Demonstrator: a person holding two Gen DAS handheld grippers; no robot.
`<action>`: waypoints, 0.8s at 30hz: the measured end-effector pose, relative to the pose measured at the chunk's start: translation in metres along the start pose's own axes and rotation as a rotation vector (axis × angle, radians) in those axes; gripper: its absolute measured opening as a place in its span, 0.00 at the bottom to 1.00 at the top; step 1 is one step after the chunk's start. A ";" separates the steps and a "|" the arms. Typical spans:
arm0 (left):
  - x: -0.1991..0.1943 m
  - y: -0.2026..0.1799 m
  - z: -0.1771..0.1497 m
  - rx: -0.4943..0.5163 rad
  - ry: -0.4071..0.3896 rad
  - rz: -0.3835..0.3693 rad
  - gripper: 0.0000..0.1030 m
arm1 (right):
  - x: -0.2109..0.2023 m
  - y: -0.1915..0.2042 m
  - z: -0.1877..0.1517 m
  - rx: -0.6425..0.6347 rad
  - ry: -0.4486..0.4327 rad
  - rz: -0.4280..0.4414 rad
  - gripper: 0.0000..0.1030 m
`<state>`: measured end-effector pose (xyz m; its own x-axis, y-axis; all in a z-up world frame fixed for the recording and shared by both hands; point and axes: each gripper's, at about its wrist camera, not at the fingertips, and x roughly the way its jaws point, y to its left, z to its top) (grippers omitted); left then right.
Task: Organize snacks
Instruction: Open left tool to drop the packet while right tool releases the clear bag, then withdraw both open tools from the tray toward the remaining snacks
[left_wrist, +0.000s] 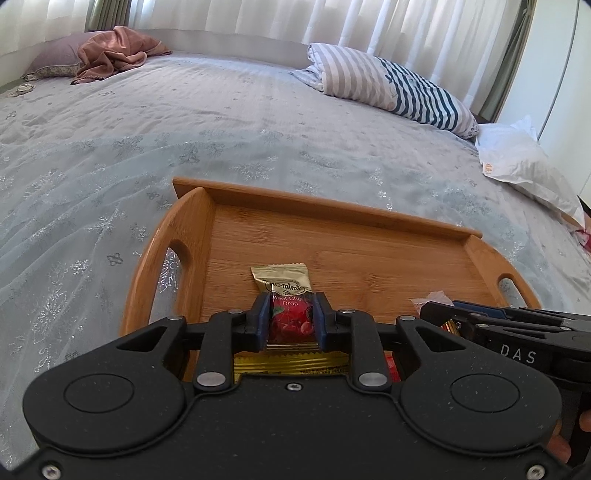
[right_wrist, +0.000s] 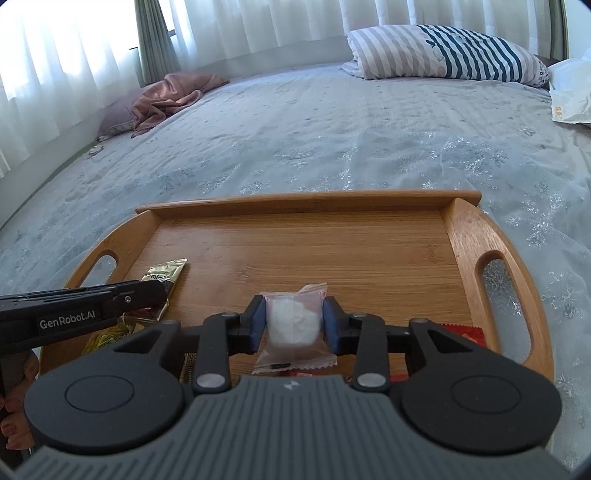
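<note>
On the grey snowflake-patterned bed (right_wrist: 332, 140) the bamboo handled tray (right_wrist: 461, 236) is mostly bare. Left claw (left_wrist: 290, 317) pinches a gold-and-red cherry drop sachet (left_wrist: 282, 295); right claw (right_wrist: 293, 321) brackets a pink-wrapped white sweet (right_wrist: 293, 321), seemingly released. Several wrappers crowd the near edge, unsorted.

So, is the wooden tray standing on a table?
No, the wooden tray rests on the grey bedspread of a bed, with pillows behind it.

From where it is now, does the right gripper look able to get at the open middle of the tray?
Probably yes. The right gripper has a pink-wrapped candy between its jaws, and the tray floor ahead looks bare, with the left gripper off to the side.
</note>
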<state>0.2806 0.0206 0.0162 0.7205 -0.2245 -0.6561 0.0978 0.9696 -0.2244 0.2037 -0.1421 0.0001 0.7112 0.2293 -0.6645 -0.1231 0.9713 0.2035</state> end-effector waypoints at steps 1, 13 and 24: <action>-0.002 -0.001 0.000 0.008 -0.002 0.008 0.23 | -0.001 0.000 0.000 0.005 -0.003 -0.002 0.46; -0.055 -0.010 -0.014 0.064 -0.093 0.000 0.69 | -0.041 -0.001 -0.009 -0.079 -0.071 -0.016 0.81; -0.113 -0.012 -0.040 0.083 -0.157 -0.029 0.85 | -0.090 -0.002 -0.030 -0.103 -0.164 -0.003 0.95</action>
<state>0.1709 0.0307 0.0640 0.8144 -0.2411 -0.5279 0.1721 0.9690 -0.1771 0.1189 -0.1633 0.0377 0.8138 0.2216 -0.5372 -0.1851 0.9751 0.1219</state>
